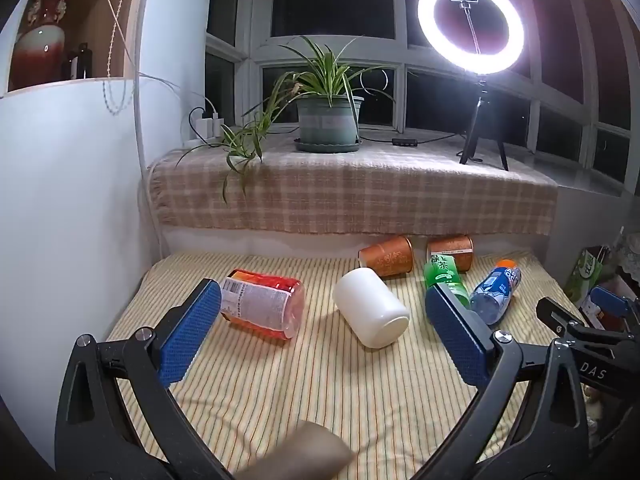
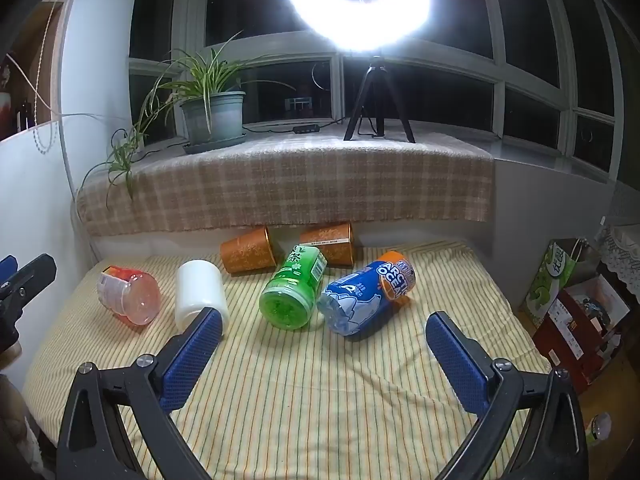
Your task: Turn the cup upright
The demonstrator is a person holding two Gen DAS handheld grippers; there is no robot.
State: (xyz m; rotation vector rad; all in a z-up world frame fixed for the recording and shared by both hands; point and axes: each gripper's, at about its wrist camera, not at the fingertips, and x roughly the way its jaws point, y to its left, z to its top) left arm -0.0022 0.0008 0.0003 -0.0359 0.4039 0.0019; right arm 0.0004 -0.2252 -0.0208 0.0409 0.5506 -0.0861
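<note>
Several cups lie on their sides on a striped cloth (image 1: 304,392): a white cup (image 1: 370,307) (image 2: 200,294), a red one (image 1: 262,304) (image 2: 128,294), a green one (image 1: 446,276) (image 2: 292,290), a blue one (image 1: 496,292) (image 2: 366,294) and two orange ones (image 1: 388,257) (image 1: 450,251) at the back. My left gripper (image 1: 322,336) is open and empty, just short of the white cup. My right gripper (image 2: 322,342) is open and empty, in front of the green and blue cups.
A ledge with a checked cloth (image 1: 352,196) rises behind the cups and carries a potted plant (image 1: 329,120) and a ring light (image 1: 472,28) on a tripod. A white wall (image 1: 68,208) stands at the left. Boxes (image 2: 580,320) sit beside the bed at the right.
</note>
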